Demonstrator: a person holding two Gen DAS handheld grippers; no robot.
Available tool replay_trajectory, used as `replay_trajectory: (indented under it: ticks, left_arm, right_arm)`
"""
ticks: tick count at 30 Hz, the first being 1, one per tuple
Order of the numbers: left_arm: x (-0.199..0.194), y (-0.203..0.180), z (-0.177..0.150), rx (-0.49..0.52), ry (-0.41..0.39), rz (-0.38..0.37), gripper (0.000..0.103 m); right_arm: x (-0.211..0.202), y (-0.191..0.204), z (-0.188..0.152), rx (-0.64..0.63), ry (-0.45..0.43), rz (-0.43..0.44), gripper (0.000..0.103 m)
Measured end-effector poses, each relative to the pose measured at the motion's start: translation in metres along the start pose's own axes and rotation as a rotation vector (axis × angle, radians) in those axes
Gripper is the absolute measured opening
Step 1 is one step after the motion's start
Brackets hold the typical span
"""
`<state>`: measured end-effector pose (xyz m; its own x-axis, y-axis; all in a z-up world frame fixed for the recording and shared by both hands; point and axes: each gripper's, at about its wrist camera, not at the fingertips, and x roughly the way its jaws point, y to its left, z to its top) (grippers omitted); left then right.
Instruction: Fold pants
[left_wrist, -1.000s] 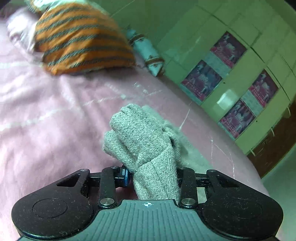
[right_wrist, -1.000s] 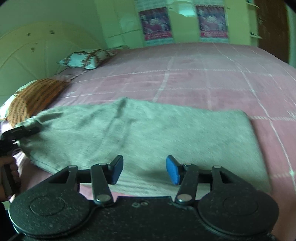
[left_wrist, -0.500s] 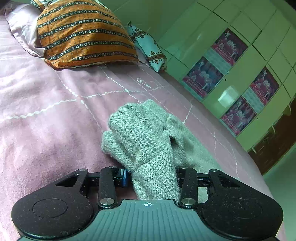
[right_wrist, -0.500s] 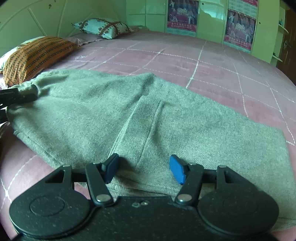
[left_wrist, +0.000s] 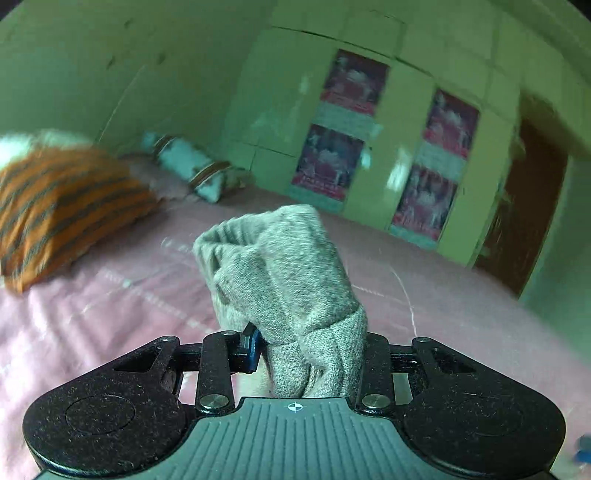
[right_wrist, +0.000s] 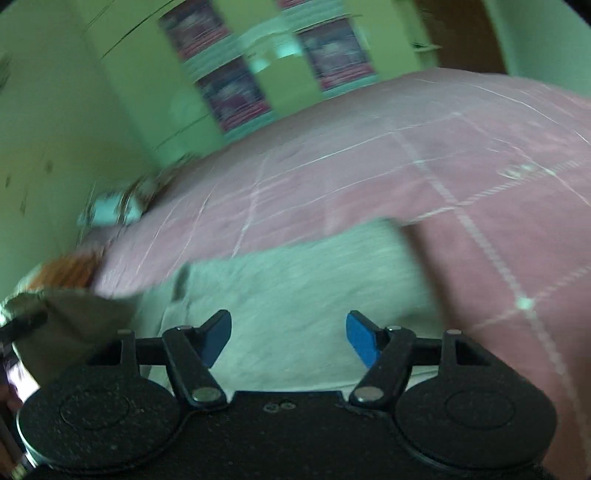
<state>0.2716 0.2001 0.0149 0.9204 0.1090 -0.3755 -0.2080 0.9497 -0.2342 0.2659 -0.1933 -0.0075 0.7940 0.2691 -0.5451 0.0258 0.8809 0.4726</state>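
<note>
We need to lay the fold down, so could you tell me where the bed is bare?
Bare pink bedspread lies beyond the grey pants, toward the wardrobe. The pillows crowd the head end.

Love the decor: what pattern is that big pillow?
Orange pillow with dark stripes, clearest in left wrist view.

the pants (left_wrist: 284, 280) are coarse grey knit cloth, matt. the bedspread (right_wrist: 424, 166) is smooth pink woven cloth. the wardrobe doors (left_wrist: 402, 122) are glossy green, carrying paper posters (left_wrist: 354, 83).
</note>
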Motion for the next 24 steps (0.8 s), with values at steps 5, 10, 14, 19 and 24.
replay_trajectory:
  ticks: [5,10,14,19,24]
  left_arm:
    - [0.005,-0.107,0.003,0.153,-0.014,0.016,0.036]
    - [0.008,-0.217,-0.023,0.250,0.033,-0.191,0.037]
    - [0.014,-0.274,-0.069,0.219,0.221,-0.451,0.082]
    - [-0.006,-0.260,-0.079,0.139,0.219,-0.427,0.085]
    - [-0.031,-0.206,-0.061,0.130,0.169,-0.344,0.085]
  right_arm:
    - [-0.030,-0.047,0.007,0.105,-0.047,-0.003,0.062]
    - [-0.053,-0.098,0.012,0.186,-0.084,-0.051,0.063]
    - [-0.066,-0.131,0.016,0.243,-0.111,-0.089,0.063]
    - [-0.073,-0.147,0.019,0.270,-0.132,-0.104,0.063]
    - [-0.062,-0.136,0.013,0.263,-0.103,-0.037,0.063]
